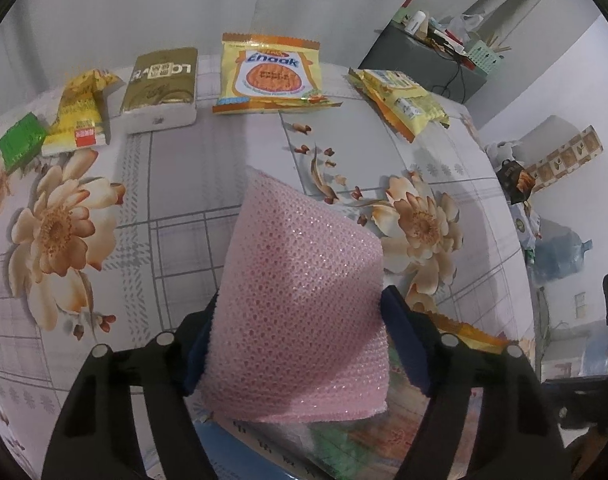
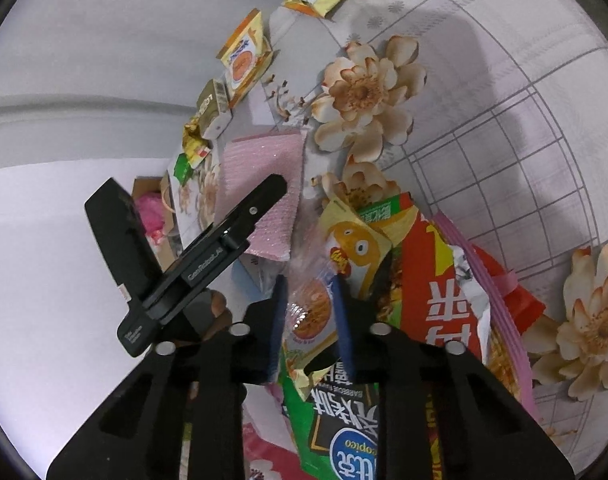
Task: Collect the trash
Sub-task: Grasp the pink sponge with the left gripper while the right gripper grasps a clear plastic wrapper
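Floral bedsheet (image 1: 176,208); only R view shows wrapper pile (image 2: 435,300).

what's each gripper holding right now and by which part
Left gripper: pink bubble-wrap sheet, gripped across its near end. Right gripper: clear snack wrapper, by its upper edge.
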The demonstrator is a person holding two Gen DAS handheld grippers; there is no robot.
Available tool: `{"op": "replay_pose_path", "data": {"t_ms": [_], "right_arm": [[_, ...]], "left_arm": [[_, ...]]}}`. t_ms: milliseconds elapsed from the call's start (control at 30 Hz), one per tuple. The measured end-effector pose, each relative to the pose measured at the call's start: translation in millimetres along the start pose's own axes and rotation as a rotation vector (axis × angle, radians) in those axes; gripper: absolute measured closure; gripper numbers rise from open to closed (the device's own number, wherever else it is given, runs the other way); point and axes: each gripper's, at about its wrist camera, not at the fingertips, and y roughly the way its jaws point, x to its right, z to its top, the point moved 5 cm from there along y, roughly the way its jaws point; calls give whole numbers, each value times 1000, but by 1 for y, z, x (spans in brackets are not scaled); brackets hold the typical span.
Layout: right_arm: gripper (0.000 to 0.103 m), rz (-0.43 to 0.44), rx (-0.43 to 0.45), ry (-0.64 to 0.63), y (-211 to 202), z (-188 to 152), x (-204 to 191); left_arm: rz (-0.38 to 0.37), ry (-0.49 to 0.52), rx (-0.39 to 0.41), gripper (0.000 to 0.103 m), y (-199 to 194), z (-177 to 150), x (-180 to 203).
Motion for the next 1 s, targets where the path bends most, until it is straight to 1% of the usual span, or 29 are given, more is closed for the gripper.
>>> {"op": "replay_pose_path", "data": {"t_ms": [67,100,133,200,233,300,400,567,667,833,1000], "right_arm": [[91,7,6,6,0,0,1],[92,10,10,8,0,0,2],[94,13,12,7,-2,0,2],[96,20,18,5,-4,0,2],[96,25,23,4,-5,0,2],[98,36,32,-2,-7,-1,1],[100,49,45,-14,-14,-3,0],[102,67,75,-38,-26,-7,-2],[102,84,91,-46,-31,-8,-5],[103,138,113,-53,-42,-8,-10],[103,196,132,-54,-53,-11,-12]], "left_arm": [[3,1,11,35,-3,1,-1],[0,0,18,38,-4,2,-2],[-6,-5,26,39,-7,2,-3],[-17,-13,38,47,-11,4,-6],[-24,-18,46,49,-14,5,-6],[-35,-24,60,56,-19,6,-7],[-44,-24,77,61,-24,8,-9],[-84,-37,108,66,-33,8,-10],[-113,-50,132,67,-42,8,-11],[-146,-70,195,68,-66,8,-11],[-178,-71,279,69,-102,6,-8]]}}
